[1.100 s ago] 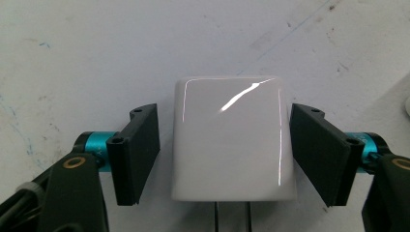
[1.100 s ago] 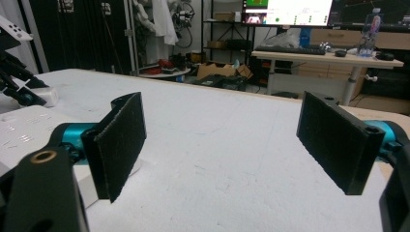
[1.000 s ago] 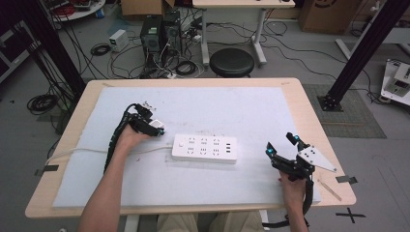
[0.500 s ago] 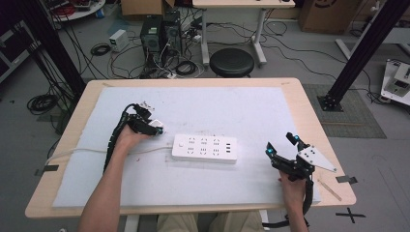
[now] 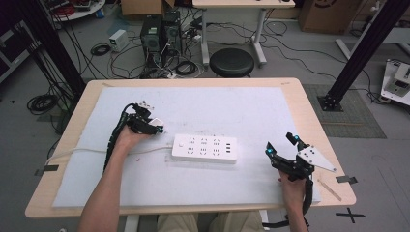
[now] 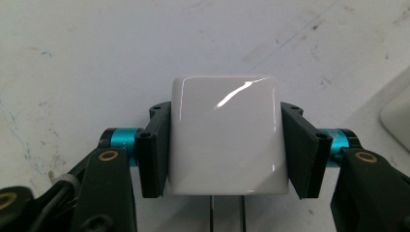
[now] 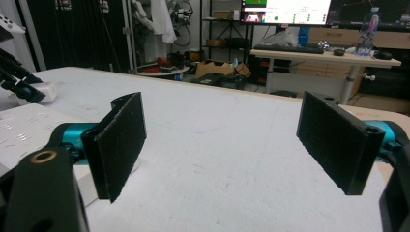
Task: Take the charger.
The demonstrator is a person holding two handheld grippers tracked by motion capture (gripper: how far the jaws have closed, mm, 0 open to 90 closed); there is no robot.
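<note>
Left gripper view, closest in: the left gripper (image 6: 226, 140) has its two black jaws pressed flat against the sides of a glossy white charger plug (image 6: 226, 137), so it holds the plug firmly. Two thin metal prongs (image 6: 226, 215) point back toward the camera, below the plug body. The jaws have just been closing, and the plug now sits square between them. Gripping it by the flat sides likely keeps the prongs free and steady for pushing into a socket.

High view, farther out: the left gripper (image 5: 151, 126) rests low over the pale table mat (image 5: 251, 108), and the white power strip (image 5: 205, 149) lies just to its right, its cord (image 5: 77, 152) trailing past the person's left hand (image 5: 129, 140). This view gives the plug's place relative to the strip, which the close view cuts to a white corner.

Beyond the strip, near the table's right edge, the right gripper (image 5: 284, 145) waits with nothing in it. Right gripper view shows its padded jaws standing wide apart over bare mat, with the power strip (image 7: 29, 130) off to its left.
</note>
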